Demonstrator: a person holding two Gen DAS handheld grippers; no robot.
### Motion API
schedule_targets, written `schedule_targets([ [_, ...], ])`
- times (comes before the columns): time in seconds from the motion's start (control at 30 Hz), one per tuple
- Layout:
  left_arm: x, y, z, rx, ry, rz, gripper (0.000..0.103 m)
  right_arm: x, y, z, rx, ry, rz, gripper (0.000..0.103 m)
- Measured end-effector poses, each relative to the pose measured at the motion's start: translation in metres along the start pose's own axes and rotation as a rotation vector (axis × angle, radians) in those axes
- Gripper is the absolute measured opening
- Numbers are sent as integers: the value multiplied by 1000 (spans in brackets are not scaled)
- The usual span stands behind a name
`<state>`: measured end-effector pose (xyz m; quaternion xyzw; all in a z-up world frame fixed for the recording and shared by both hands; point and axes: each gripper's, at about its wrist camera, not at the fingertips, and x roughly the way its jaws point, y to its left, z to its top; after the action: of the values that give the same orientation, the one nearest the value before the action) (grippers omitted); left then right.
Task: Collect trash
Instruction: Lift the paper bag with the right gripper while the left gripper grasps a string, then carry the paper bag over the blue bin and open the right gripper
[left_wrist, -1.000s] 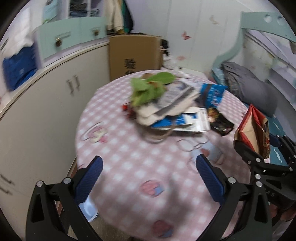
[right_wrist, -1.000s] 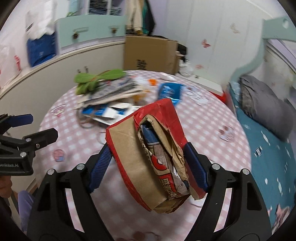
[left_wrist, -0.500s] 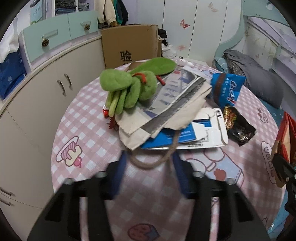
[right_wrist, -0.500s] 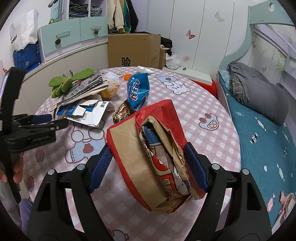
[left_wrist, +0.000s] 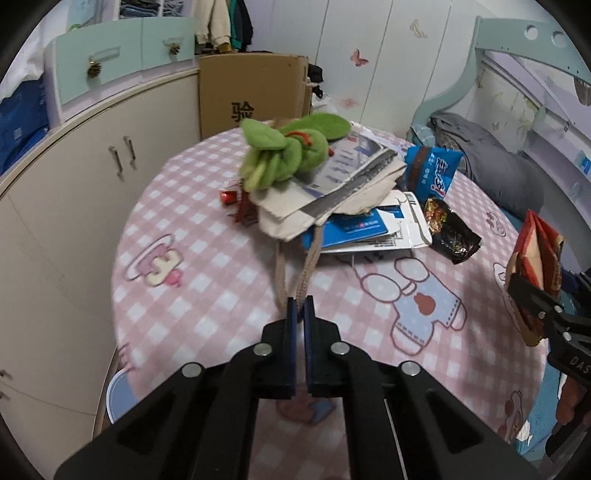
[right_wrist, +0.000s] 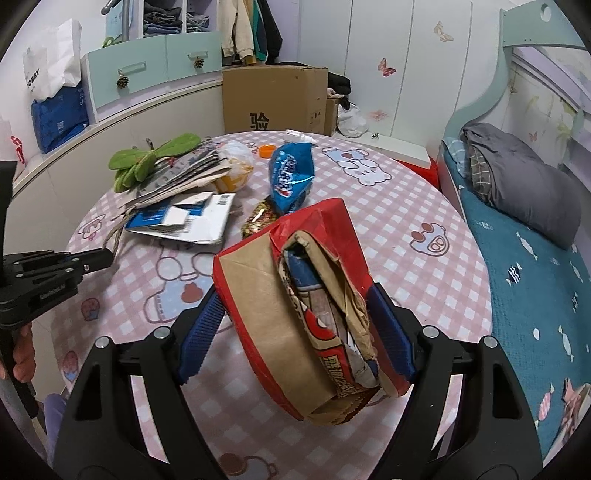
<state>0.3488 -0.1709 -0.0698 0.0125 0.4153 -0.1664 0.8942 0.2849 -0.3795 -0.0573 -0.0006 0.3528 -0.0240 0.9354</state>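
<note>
Blue envelope (left_wrist: 354, 225) half buried under tote bag (left_wrist: 295, 210), red wrapper (left_wrist: 229, 196) partly hidden, label unreadable

Red-and-brown paper bag (right_wrist: 295, 306) upright, mouth open, above pink checked table; snack wrappers (right_wrist: 290, 177) beyond.

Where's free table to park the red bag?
Bare cloth on the table's near half, bed-side of the red bag held by the right gripper. Also bare on the cabinet side, left of the tote handle pinched by the left gripper. Crowded mid-table: tote pile, envelope, snack bags.
</note>
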Motion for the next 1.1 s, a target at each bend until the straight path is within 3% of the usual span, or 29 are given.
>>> schedule_targets([
  [0.67, -77, 80, -50, -121, -85, 134, 3, -17, 117, -1, -168, -24, 162, 77],
  [1.1, -117, 162, -97, -275, -98, 258, 3, -15, 237, -1, -336, -17, 345, 77],
])
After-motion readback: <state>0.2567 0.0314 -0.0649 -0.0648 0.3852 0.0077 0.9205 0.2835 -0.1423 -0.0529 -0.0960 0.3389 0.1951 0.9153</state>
